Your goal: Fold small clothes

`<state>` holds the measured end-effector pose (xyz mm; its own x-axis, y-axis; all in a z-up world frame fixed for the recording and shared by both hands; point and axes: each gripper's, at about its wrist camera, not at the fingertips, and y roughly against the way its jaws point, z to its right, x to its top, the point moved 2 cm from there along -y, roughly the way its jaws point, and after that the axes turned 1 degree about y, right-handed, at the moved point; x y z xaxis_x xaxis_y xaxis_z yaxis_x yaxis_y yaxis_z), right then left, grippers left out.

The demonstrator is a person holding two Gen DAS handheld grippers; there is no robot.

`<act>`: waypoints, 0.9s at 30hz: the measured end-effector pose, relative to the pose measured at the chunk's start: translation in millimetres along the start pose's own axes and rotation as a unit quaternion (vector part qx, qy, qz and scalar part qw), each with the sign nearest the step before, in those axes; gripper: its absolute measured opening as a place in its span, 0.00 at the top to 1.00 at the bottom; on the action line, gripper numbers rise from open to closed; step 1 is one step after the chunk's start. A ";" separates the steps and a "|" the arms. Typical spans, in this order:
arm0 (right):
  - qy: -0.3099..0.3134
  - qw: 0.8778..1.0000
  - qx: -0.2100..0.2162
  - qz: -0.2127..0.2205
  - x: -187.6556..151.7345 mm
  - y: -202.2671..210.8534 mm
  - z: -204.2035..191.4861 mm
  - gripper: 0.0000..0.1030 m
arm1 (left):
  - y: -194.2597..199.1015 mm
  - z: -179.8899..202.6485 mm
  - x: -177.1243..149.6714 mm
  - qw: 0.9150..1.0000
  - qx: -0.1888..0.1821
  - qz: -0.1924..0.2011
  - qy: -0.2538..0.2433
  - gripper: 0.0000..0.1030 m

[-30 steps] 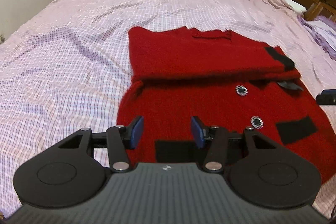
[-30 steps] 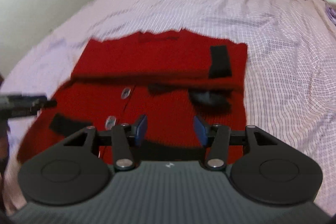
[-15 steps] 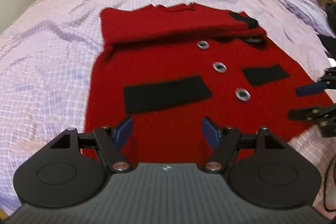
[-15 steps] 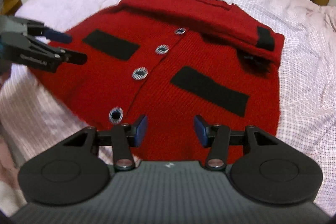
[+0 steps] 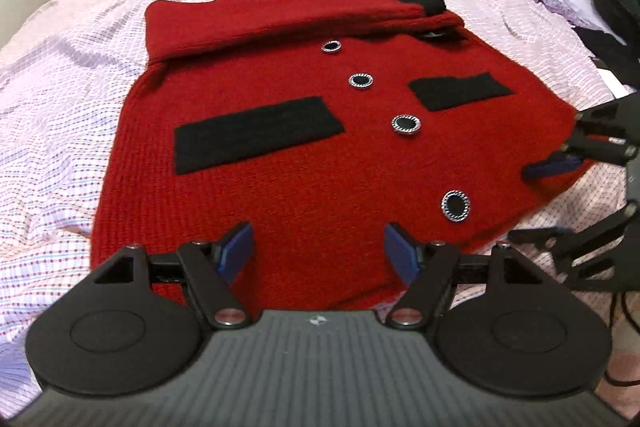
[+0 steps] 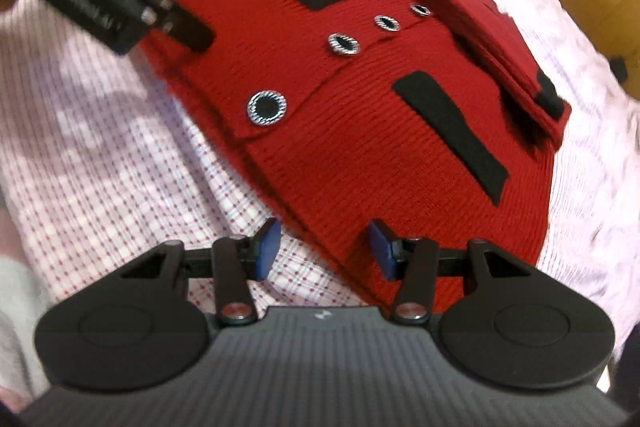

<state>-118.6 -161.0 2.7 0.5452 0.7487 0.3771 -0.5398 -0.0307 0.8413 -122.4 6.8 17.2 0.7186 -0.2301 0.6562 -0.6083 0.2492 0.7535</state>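
Just beyond each hand-held gripper [image 5: 318,253] [image 6: 323,247], jaws apart and empty, the red cardigan's [image 5: 304,155] hem.

Each gripper, the left gripper [image 5: 318,251] and the right gripper [image 6: 322,247], has a ribbed grey body, two black round discs, black linkage arms with silver screws, blue pads [image 5: 236,249] and white lettering on its side

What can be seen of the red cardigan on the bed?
The red cardigan is a ribbed knit lying flat, front up, on the checked pink sheet. Four black silver-rimmed buttons run down its front between two black pocket patches. Its far part is folded over, showing a black cuff. Nothing grips it; both open tools hover at its near hem.
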 end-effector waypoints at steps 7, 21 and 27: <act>0.052 0.997 -0.050 -0.006 7.9 -6.4 -18.5 0.50 | 0.2 -4.2 -0.7 1.000 0.000 0.001 0.004 0.26; -0.104 0.991 -0.051 0.064 24.4 11.3 35.3 0.51 | 8.6 15.6 -3.7 0.998 -0.045 0.009 -0.035 0.25; -0.143 0.987 -0.036 0.070 24.7 9.7 52.6 0.51 | 5.4 33.9 -8.0 0.995 -0.050 0.005 -0.081 0.23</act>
<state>-76.6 -177.6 40.6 0.6145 0.5233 0.5904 -0.6611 -0.0668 0.7473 -142.8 -21.9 17.3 0.6444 -0.3728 0.6677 -0.5728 0.3431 0.7444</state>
